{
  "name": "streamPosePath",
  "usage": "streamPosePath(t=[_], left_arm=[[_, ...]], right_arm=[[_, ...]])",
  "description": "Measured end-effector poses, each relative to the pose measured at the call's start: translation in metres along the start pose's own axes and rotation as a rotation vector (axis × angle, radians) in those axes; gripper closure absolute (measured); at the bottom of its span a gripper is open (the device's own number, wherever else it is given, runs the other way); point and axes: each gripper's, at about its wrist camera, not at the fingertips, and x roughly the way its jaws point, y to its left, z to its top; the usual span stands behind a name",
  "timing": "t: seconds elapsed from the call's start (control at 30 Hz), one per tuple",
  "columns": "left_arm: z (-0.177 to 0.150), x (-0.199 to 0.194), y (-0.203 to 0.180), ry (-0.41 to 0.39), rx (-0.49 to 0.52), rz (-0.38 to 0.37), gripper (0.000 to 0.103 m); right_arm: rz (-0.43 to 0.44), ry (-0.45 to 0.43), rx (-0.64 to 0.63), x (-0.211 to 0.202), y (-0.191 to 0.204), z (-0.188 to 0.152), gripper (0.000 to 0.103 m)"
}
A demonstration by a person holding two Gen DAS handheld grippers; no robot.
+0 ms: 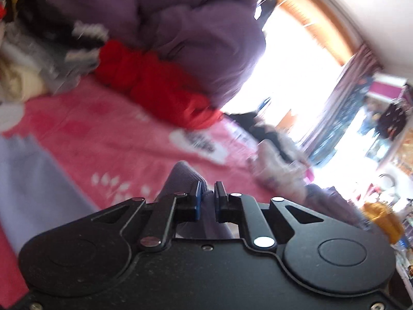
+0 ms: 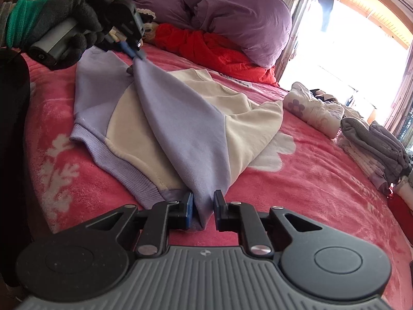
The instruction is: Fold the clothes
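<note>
Lilac-and-cream sweatshirt (image 2: 160, 118) lies on the pink bed (image 2: 322, 186). Left gripper (image 2: 135, 51) pinches a far lilac fold, lifting it; right gripper (image 2: 203, 208) clamps the near hem, likely stretching the panel taut for folding.

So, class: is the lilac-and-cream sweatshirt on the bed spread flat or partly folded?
Partly folded: a lilac flap of the sweatshirt is pulled across its cream front, stretched between left gripper and right gripper.
</note>
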Motion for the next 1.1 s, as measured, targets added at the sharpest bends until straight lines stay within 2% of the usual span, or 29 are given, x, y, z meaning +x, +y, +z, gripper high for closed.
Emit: streamPosePath(t=[0.03, 0.07, 0.13, 0.17, 0.2, 0.3, 0.47, 0.53, 0.6, 0.67, 0.7, 0.73, 0.83, 1.0, 1.1], left_arm=[[0.002, -0.006, 0.0, -0.03, 0.002, -0.033, 0.095], [0.0, -0.004, 0.004, 0.01, 0.011, 0.004, 0.095], [-0.017, 0.017, 0.021, 0.22, 0.038, 0.212, 0.095], [-0.027, 0.022, 0.029, 0.278, 0.041, 0.283, 0.095], [-0.03, 0.023, 0.034, 0.302, 0.028, 0.302, 0.095], [-0.022, 0.015, 0.028, 0.242, 0.043, 0.27, 0.094], [-0.029, 0.023, 0.031, 0.253, 0.068, 0.325, 0.094], [-0.03, 0.026, 0.031, 0.254, 0.095, 0.368, 0.094], [-0.031, 0.027, 0.037, 0.27, 0.081, 0.416, 0.094], [-0.031, 0.028, 0.043, 0.287, 0.065, 0.464, 0.073], [-0.029, 0.022, 0.043, 0.256, 0.058, 0.471, 0.072], [-0.026, 0.017, 0.039, 0.221, 0.074, 0.471, 0.072], [-0.017, 0.008, 0.024, 0.178, 0.084, 0.378, 0.072], [-0.021, 0.041, -0.029, 0.265, 0.137, 0.139, 0.072], [-0.031, 0.08, -0.064, 0.328, 0.184, 0.045, 0.072]], right_arm=[[0.001, 0.003, -0.001, 0.0, 0.0, -0.001, 0.087], [0.003, 0.004, 0.001, 0.001, 0.0, -0.001, 0.087], [0.005, 0.006, 0.003, 0.001, -0.001, -0.002, 0.087], [0.006, 0.009, 0.003, 0.001, -0.001, -0.002, 0.087], [0.008, 0.013, 0.003, 0.002, -0.001, -0.002, 0.087], [0.013, 0.016, 0.011, 0.004, -0.003, -0.001, 0.087], [0.014, 0.012, 0.002, 0.002, -0.001, 0.0, 0.087], [0.017, 0.012, -0.002, 0.0, -0.001, 0.0, 0.087], [0.022, 0.015, -0.01, 0.0, -0.001, 0.0, 0.089], [0.02, 0.02, -0.025, 0.0, 0.0, 0.0, 0.091], [0.018, 0.021, -0.029, 0.0, 0.001, -0.001, 0.091], [0.019, 0.022, -0.029, -0.001, 0.001, -0.001, 0.091], [0.017, 0.018, -0.029, -0.002, 0.0, 0.001, 0.091], [0.005, -0.016, -0.05, -0.006, 0.003, 0.005, 0.091], [0.019, -0.017, -0.046, -0.004, 0.003, 0.006, 0.091]])
